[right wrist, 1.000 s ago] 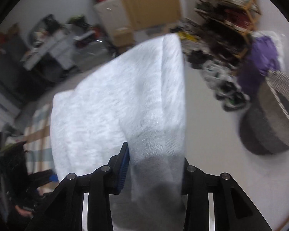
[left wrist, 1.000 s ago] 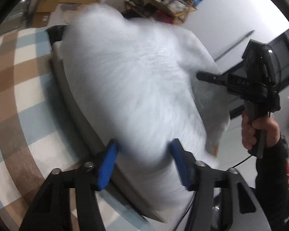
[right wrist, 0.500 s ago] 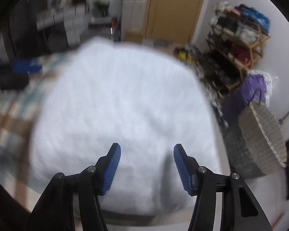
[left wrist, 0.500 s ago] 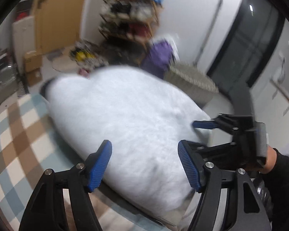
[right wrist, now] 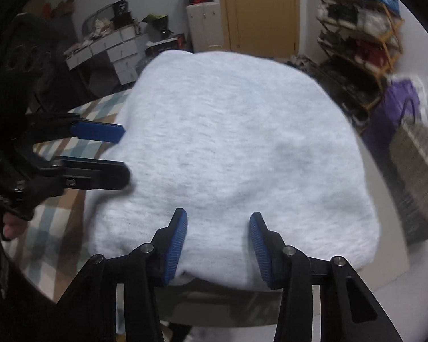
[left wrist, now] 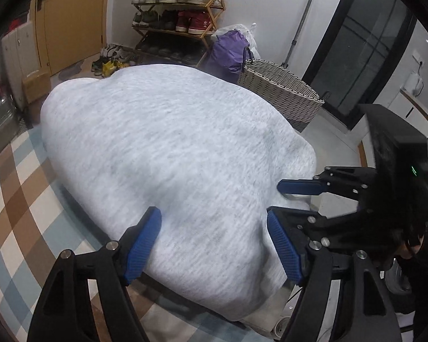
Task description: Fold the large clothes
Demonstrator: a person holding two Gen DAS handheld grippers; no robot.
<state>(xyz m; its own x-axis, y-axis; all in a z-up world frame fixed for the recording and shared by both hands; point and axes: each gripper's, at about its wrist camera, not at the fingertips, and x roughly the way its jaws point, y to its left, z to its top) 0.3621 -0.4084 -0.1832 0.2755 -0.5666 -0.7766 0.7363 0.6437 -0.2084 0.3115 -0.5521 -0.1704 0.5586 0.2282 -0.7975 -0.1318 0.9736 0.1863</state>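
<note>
- The light grey garment (left wrist: pixel 179 154) (a sweatshirt, going by the heathered knit) lies in a compact folded block on the checked tablecloth (left wrist: pixel 11 199), filling the middle of both wrist views.
- The left gripper (left wrist: pixel 214 245) sits at 6 o'clock in its own view, its blue pads spread apart over the near edge of the cloth, clamping nothing.
- The right gripper (right wrist: pixel 218 240) likewise has its fingers apart above the near edge; it shows at 3 o'clock in the left view, beside the fold's right corner.
- Judged from the neat, layered shape, the folding looks nearly finished; what may be left is smoothing or setting the block aside.
- A wicker basket (left wrist: pixel 279 91) stands at 1 o'clock, beyond the table.
</note>
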